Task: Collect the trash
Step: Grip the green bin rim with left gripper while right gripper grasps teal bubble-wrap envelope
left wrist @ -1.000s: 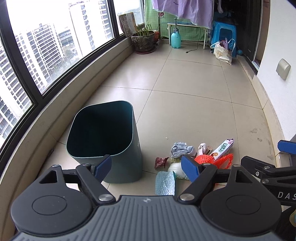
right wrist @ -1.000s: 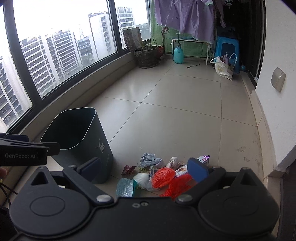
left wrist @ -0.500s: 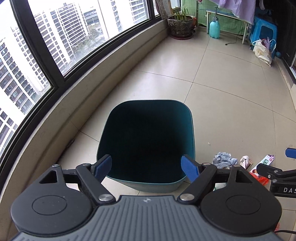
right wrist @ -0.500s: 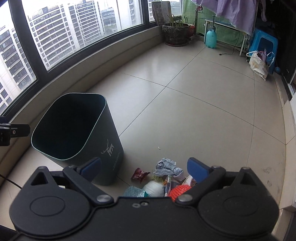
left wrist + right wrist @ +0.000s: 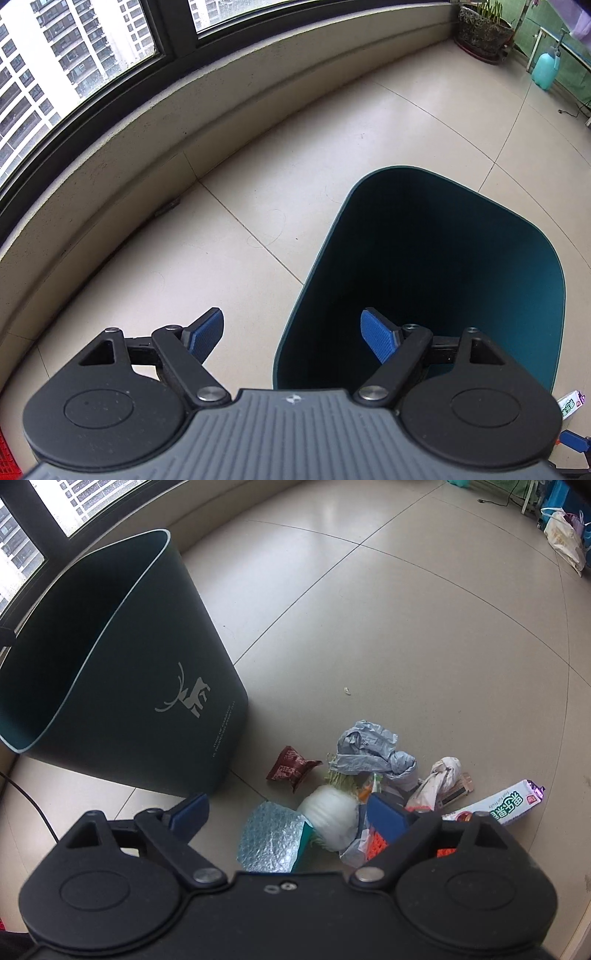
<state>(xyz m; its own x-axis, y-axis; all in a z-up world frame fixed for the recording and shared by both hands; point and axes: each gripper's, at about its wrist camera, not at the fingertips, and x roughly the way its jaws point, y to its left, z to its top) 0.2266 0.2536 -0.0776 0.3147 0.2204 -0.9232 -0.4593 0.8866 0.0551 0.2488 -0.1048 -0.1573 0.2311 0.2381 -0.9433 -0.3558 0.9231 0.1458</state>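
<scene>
Beside the smooth teal bin, crinkled wrappers; left tool released, right tool closing, empty.

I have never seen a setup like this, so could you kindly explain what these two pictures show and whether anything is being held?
There is no robot here: a person carries a hand-held two-finger gripper in each hand, each with a camera looking along its fingers. The left camera shows the left gripper open, with one finger over the tall dark teal plastic bin. The right camera shows the right gripper, its blue-padded fingers closing above a litter pile on the tiled floor: a silvery bubble-wrap piece, a white foam net, a crumpled grey bag, a dark red wrapper and a white candy pack. Nothing is held yet.
</scene>
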